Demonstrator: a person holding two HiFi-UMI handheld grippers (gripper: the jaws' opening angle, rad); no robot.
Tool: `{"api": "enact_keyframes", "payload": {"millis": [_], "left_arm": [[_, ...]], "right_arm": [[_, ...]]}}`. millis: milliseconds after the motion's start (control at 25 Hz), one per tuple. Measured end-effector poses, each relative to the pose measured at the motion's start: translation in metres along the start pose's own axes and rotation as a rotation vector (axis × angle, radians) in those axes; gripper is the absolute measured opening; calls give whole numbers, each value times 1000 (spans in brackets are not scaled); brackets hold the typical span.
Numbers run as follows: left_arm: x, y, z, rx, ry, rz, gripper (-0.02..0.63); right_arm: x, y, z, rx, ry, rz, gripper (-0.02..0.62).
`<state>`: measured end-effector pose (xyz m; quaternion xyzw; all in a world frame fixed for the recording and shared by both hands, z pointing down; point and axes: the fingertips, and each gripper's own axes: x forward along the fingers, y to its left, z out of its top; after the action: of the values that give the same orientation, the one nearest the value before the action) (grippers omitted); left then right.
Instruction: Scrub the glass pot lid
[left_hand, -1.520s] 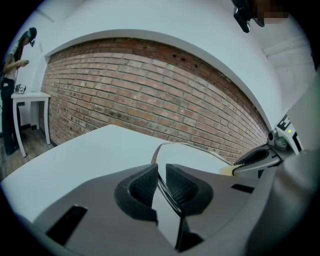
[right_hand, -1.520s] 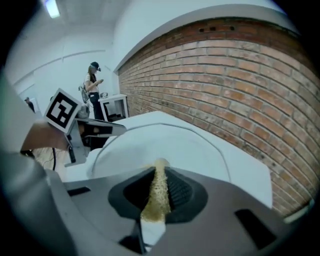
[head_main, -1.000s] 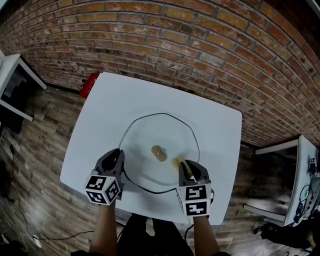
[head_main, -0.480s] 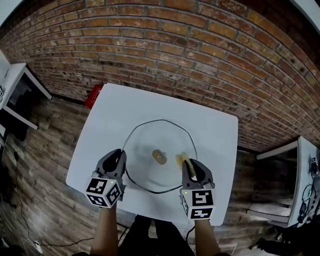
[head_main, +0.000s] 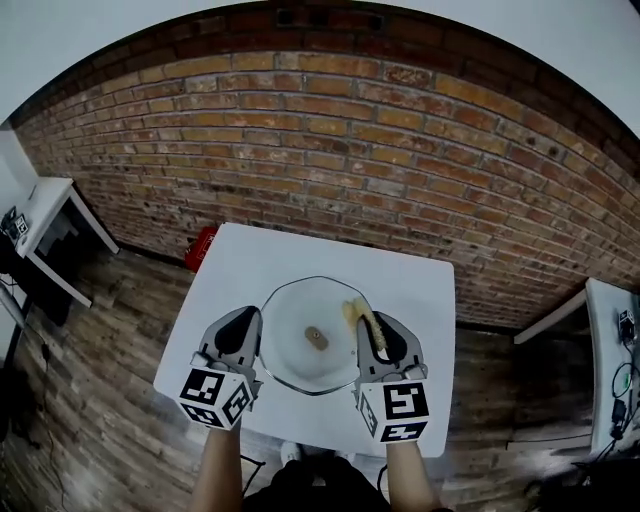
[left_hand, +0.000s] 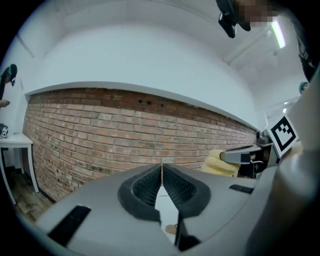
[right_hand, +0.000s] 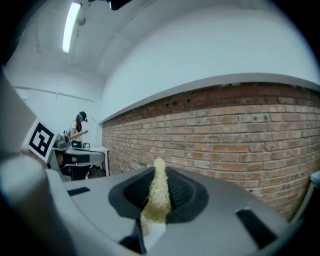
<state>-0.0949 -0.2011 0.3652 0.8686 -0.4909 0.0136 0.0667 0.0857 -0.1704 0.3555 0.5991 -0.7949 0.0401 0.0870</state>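
The glass pot lid (head_main: 296, 368) lies on the white table (head_main: 250, 268), its brown knob (head_main: 316, 338) at the centre. That knob (left_hand: 172, 229) also shows low between the left jaws. My left gripper (head_main: 247, 318) is at the lid's left rim. Its jaws are closing, and the pads (left_hand: 150, 182) meet at their tips with nothing visible between them. My right gripper (head_main: 368, 322) is over the lid's right side, shut on a yellow scrub pad (head_main: 356, 314). The pad (right_hand: 157, 195) stands up between the right jaws. It shows again as a yellow scrub pad (left_hand: 220, 162) in the left gripper view.
A brick wall (head_main: 330, 170) runs behind the table. A red object (head_main: 203, 248) sits on the wooden floor by the table's far left corner. White side tables stand at far left (head_main: 55, 215) and far right (head_main: 610, 310). A person (right_hand: 80, 125) stands in the distance.
The head view has tipped up, so the table looks smaller and lower. The right gripper carried the scrub pad from the lid's near right towards its far right. The left gripper stays beside the left rim.
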Motion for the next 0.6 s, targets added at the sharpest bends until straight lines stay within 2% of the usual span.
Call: {"api": "enact_keyframes", "payload": {"millis": [160, 320, 600], "left_arm": [[-15, -24, 30, 30, -51, -28, 11], [-14, -56, 55, 73, -91, -92, 9], [-17, -77, 69, 80, -115, -137, 9]], "right_arm": [[-28, 10, 38, -20, -98, 3, 58], [-49, 11, 70, -47, -181, -8, 58], [-67, 10, 86, -62, -220, -36, 58]]}}
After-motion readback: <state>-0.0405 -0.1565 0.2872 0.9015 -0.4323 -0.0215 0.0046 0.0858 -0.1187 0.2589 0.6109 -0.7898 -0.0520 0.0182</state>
